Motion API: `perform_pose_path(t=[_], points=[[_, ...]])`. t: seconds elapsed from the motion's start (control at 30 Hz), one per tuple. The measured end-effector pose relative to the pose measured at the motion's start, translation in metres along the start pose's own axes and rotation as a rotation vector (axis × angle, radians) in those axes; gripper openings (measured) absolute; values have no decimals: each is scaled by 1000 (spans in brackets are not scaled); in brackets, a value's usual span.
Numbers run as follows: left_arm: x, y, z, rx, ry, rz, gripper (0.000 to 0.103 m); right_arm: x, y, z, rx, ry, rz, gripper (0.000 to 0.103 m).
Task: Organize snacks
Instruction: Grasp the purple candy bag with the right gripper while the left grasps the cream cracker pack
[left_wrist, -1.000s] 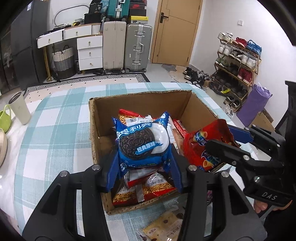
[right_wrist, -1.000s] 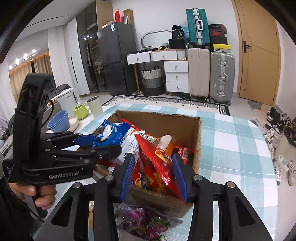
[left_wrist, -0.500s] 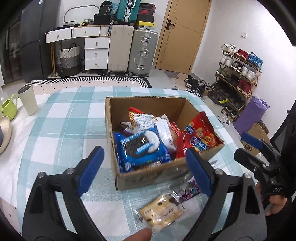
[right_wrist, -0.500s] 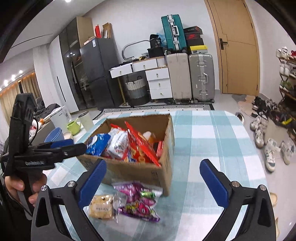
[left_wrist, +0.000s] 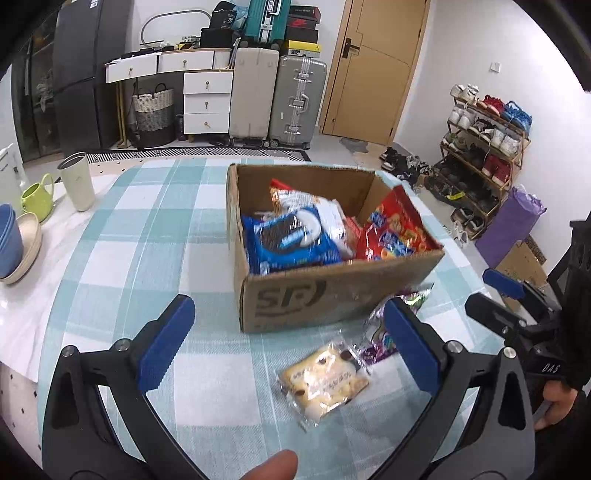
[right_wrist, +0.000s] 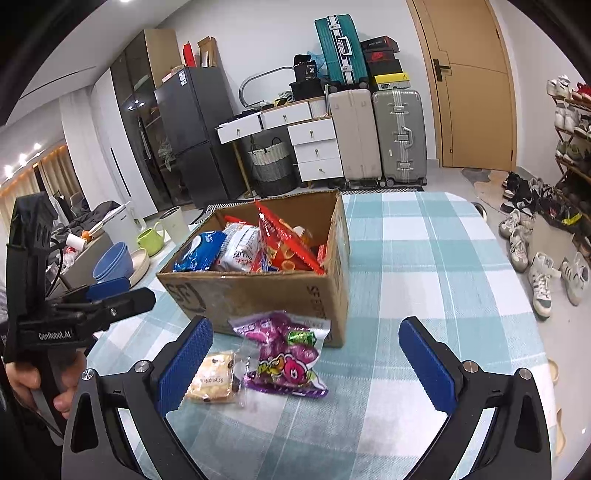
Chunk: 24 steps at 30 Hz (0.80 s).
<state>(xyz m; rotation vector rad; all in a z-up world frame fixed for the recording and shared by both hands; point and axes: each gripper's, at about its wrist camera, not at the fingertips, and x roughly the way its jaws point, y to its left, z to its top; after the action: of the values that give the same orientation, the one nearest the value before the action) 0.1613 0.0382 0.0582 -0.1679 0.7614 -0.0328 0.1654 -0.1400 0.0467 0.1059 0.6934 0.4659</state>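
Nearby, cardboard box (left_wrist: 332, 291) beside purple candy bag (right_wrist: 286, 354), biscuit packet (left_wrist: 325, 380), both hand-held grippers (left_wrist: 288, 343) (right_wrist: 306, 363) agape, empty.

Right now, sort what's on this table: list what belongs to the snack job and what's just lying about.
Job:
cardboard box
Oreo pack, in the box
red snack bag, in the box
yellow biscuit pack, on the table
purple candy bag, on the table

Lying about:
green mug
cream tumbler
stacked bowls
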Motion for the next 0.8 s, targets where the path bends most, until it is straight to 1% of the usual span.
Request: perform_pose_path(t=[0.27, 0.4, 0.8], points=[[-6, -9, -17, 5, 11, 24, 102, -8, 1, -14, 6, 0, 11, 102], [-6, -12, -26, -8, 20, 29, 102, -8, 0, -20, -5, 13, -18, 102], [16, -7, -55, -22, 77, 19, 102, 10, -8, -39, 22, 70, -37, 102]])
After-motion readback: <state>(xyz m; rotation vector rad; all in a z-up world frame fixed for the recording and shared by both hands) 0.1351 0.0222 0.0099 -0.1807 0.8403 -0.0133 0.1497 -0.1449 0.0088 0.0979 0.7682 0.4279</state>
